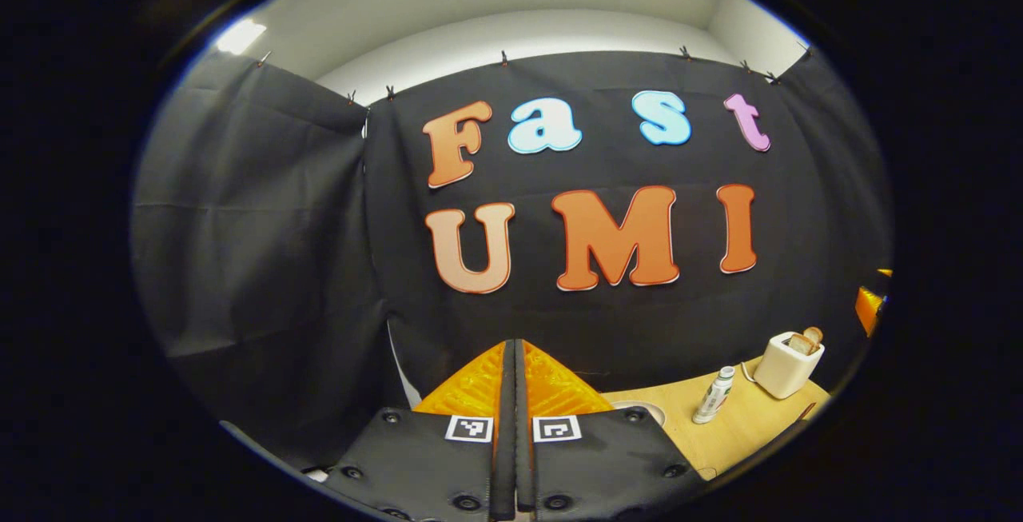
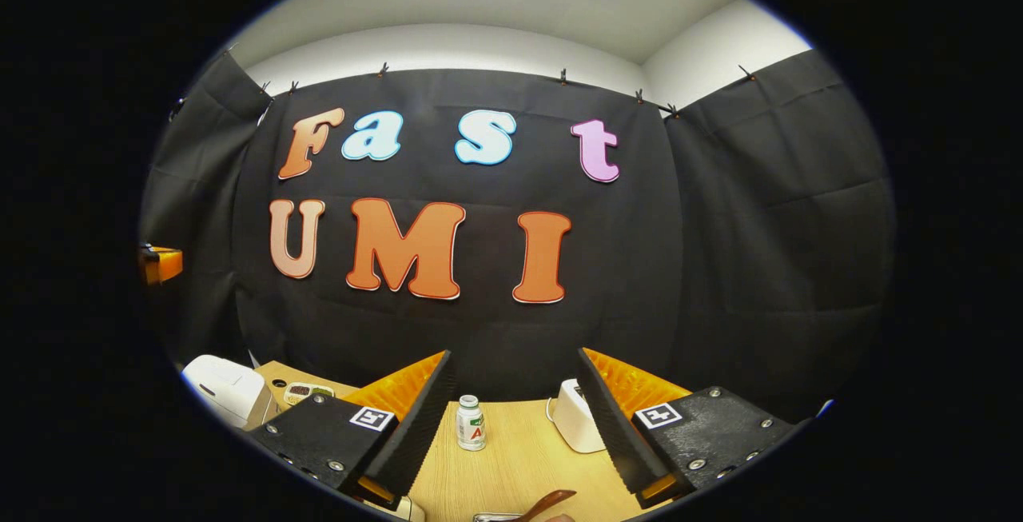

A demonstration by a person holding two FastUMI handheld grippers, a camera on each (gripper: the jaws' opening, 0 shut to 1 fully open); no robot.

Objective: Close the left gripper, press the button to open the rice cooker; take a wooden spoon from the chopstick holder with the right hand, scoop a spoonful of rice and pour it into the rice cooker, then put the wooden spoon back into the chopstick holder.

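Down at the bottom of the left gripper view, your left gripper already has its fingers pressed flat together with nothing between them, so the "close it" bit looks done. It's held up high though, aimed at the wall, with just a corner of the table off to its right, where a bottle and a toaster stand.

The cooker turns up in the right gripper view, a white rounded body at the far left edge, lid down from what I can make out. I can't pick out the button from here, too small and right at the rim. So I'd say you're at the very start: press not yet made.

Your right gripper has its fingers spread wide and holds nothing. Between them you see the bottle and the toaster. A wooden spoon pokes up at the bottom edge, so the holder is probably just below that; I can't actually see the holder itself.

Next move, as I read it: swing the left one down toward the cooker, find the button, and push with the closed tips. Keep the right hand parked open near that spoon until the lid pops.
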